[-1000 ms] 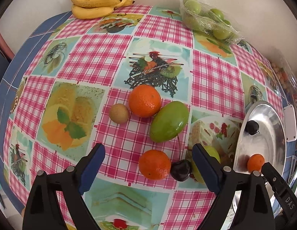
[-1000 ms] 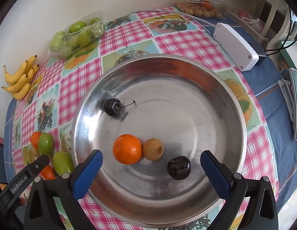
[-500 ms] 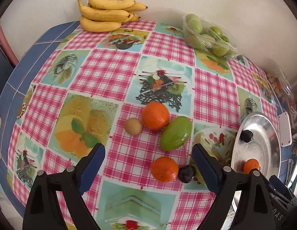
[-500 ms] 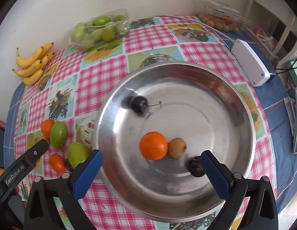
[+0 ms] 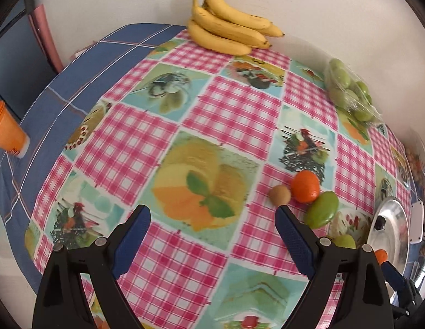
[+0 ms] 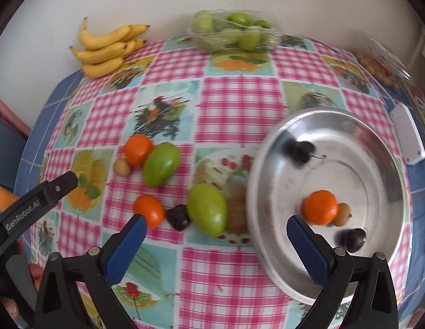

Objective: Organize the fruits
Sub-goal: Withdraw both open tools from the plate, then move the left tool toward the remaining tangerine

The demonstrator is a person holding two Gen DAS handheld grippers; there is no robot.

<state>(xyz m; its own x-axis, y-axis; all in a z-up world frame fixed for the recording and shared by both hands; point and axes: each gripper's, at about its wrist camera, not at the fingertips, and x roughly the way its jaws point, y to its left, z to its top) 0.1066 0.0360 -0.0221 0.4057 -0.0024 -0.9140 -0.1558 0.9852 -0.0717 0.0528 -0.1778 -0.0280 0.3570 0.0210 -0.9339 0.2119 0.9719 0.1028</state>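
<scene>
Blue-padded left gripper (image 5: pixel 212 235) and right gripper (image 6: pixel 216 244) both gape empty over the checked tablecloth (image 6: pixel 234 104), loose round orange mandarins (image 6: pixel 148 210), glossy green mangoes (image 6: pixel 207 209) beside the steel bowl (image 6: pixel 376 164), yellow bananas (image 6: pixel 108 49) farthest.

The tablecloth (image 6: pixel 239 96) has pink and white checks and blue-green squares with food pictures. Under it, a dark blue cloth (image 5: pixel 61 87) has thin pale lines. The bananas (image 6: pixel 108 49) are yellow. The bowl (image 6: pixel 376 164) is shiny silver. In it, at 6 o'clock, sits an orange tangerine (image 6: pixel 320 207). The mangoes (image 6: pixel 161 164) are green. The cup (image 5: pixel 6 131) is orange.
</scene>
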